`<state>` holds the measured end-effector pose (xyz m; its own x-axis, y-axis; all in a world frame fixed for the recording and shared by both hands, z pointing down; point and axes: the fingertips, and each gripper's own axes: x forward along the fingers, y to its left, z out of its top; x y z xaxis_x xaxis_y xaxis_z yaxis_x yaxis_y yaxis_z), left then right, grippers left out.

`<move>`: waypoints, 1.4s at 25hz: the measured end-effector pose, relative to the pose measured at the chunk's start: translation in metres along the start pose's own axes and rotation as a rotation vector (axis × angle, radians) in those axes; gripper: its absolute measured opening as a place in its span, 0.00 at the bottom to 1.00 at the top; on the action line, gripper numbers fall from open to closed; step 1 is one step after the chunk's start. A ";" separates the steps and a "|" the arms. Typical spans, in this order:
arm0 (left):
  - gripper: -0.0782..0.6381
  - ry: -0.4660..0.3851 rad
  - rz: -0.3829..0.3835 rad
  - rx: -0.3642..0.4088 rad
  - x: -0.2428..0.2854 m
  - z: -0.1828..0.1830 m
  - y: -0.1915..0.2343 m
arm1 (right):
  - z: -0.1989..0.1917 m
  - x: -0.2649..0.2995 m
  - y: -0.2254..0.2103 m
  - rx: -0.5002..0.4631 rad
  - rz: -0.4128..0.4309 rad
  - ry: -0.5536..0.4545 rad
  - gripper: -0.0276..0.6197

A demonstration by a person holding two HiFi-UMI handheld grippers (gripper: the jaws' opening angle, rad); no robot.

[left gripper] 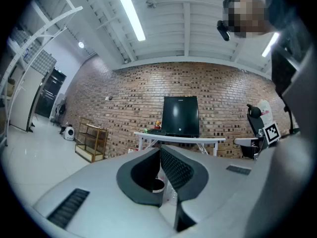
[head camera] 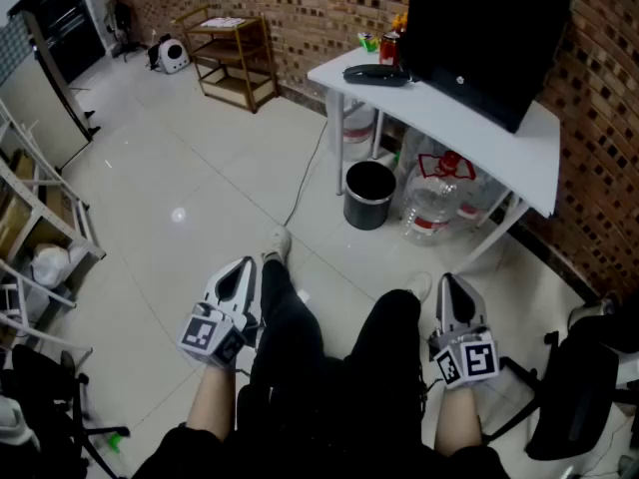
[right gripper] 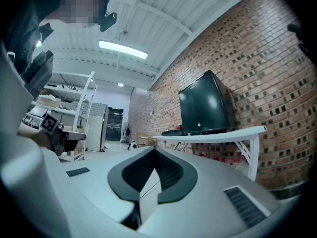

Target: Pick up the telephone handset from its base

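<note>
The telephone handset point(head camera: 376, 72) is lying at the upper centre of the head view, on the left end of the white table point(head camera: 454, 120), just beside the dark monitor point(head camera: 489, 28). At this range the handset is not separating visually from its base.

The left gripper point(head camera: 240, 267) and the right gripper point(head camera: 451, 283) are resting low in the frame, well apart from the table. Each is showing its jaws closed together with nothing between them.

Handling, as judged: the handset is likely presenting as rigid, light, smooth plastic, so slipping is a risk. Taking hold across the narrow middle section is advisable, lifting straight up, allowing for a possible cord.
</note>
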<state>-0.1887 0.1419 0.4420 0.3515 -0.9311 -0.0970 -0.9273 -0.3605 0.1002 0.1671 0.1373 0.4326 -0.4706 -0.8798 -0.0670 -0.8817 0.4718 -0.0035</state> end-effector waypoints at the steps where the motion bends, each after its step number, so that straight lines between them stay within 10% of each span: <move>1: 0.12 0.002 -0.003 0.003 0.004 0.007 -0.001 | 0.009 0.003 0.000 -0.019 0.005 0.001 0.06; 10: 0.12 -0.054 -0.037 0.018 0.011 0.075 -0.001 | 0.075 0.018 0.012 -0.043 0.005 -0.013 0.06; 23: 0.12 -0.035 -0.035 -0.080 0.065 0.037 0.033 | 0.045 0.080 -0.006 -0.036 0.018 0.062 0.06; 31: 0.12 -0.024 -0.133 -0.014 0.144 0.030 0.039 | 0.037 0.143 -0.028 -0.057 0.023 0.060 0.06; 35: 0.12 0.012 -0.256 0.170 0.189 0.040 0.043 | 0.042 0.175 -0.039 -0.058 0.016 0.039 0.06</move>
<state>-0.1673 -0.0475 0.3885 0.5771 -0.8122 -0.0857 -0.8162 -0.5701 -0.0935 0.1205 -0.0328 0.3796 -0.4843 -0.8745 -0.0274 -0.8742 0.4824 0.0549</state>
